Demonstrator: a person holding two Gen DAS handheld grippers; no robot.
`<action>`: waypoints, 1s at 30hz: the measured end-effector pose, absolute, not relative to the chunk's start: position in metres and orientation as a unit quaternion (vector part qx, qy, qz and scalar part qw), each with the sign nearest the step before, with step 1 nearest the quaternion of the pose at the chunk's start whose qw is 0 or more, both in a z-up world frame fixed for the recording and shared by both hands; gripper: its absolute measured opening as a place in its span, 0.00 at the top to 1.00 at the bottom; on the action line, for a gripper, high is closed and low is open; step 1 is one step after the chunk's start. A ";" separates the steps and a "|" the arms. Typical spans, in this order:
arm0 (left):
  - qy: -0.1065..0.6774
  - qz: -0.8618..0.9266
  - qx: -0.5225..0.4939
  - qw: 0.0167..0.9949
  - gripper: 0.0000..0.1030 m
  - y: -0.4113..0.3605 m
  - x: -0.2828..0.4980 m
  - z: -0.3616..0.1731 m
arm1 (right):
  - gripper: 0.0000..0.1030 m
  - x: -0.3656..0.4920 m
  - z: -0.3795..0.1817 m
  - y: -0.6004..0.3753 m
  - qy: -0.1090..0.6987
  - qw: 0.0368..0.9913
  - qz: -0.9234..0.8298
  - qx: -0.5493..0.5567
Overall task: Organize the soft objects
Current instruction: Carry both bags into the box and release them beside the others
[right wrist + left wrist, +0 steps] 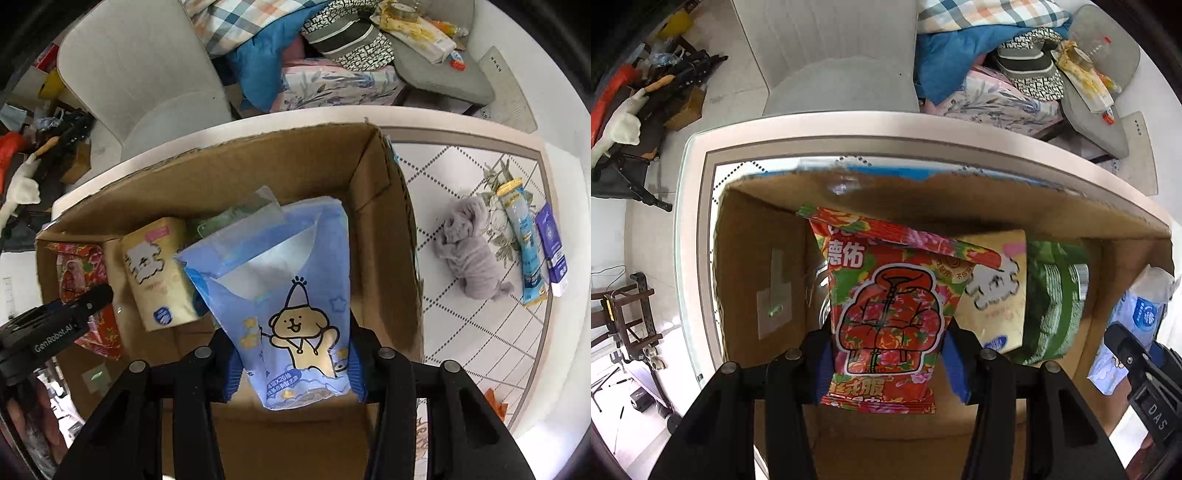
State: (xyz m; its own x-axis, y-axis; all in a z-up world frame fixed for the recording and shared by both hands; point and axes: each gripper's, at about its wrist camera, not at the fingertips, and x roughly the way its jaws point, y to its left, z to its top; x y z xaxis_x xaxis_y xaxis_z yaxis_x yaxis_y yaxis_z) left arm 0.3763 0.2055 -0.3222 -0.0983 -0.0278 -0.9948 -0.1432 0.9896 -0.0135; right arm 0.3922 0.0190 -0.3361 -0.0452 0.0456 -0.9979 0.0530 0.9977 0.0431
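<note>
Left wrist view. The left gripper (886, 363) is clamped on a red floral pack (886, 314), its blue pads pressing the pack's two side edges. The pack hangs over the interior of the cardboard box (757, 236), which rests on the white table (849, 125). Inside the box, at 2 o'clock from the held pack, a cream tissue pack (1001, 295) stands next to a green roll (1056, 306). At 3 o'clock, near the frame edge, the right gripper (1134, 369) appears with a blue pack (1137, 314).

Right wrist view. The right gripper (295, 363) is clamped on the blue pack (291, 295), printed with a cartoon bear, gripping its lower sides. The pack is held above the right half of the box (384, 229). The cream tissue pack (155, 273) lies at 9 o'clock from it; the red floral pack (92, 295) and left gripper (62, 317) sit further toward 9 o'clock. Outside the box, on the table (461, 350) at 3 o'clock, a grey plush toy (469, 251), a light-blue tube (524, 243) and a purple carton (552, 247) remain unpacked.

Step in hand, as judged: placement of both packs into the box. The next move calls for lowering each pack into free floor space, clear of the cream pack, then parting the jaws. The plush toy likely follows.
</note>
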 end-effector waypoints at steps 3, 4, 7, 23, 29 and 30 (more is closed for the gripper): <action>0.744 0.039 -0.058 0.665 0.54 0.207 0.377 -0.325 | 0.41 0.394 -0.339 0.022 0.718 0.695 -0.003 0.023; 0.743 0.039 -0.059 0.665 0.53 0.208 0.377 -0.324 | 0.35 0.394 -0.340 0.022 0.717 0.697 -0.003 0.020; 0.739 0.041 -0.056 0.670 0.41 0.208 0.380 -0.322 | 0.33 0.393 -0.341 0.022 0.718 0.695 -0.002 0.026; 0.674 0.047 -0.036 0.736 0.00 0.206 0.330 -0.261 | 0.02 0.356 -0.305 0.026 0.697 0.716 0.035 0.014; 0.651 0.050 -0.050 0.756 0.00 0.206 0.294 -0.241 | 0.01 0.322 -0.294 0.031 0.681 0.731 0.043 -0.009; 0.648 0.052 -0.051 0.758 0.00 0.206 0.286 -0.237 | 0.01 0.316 -0.291 0.031 0.679 0.733 0.043 -0.011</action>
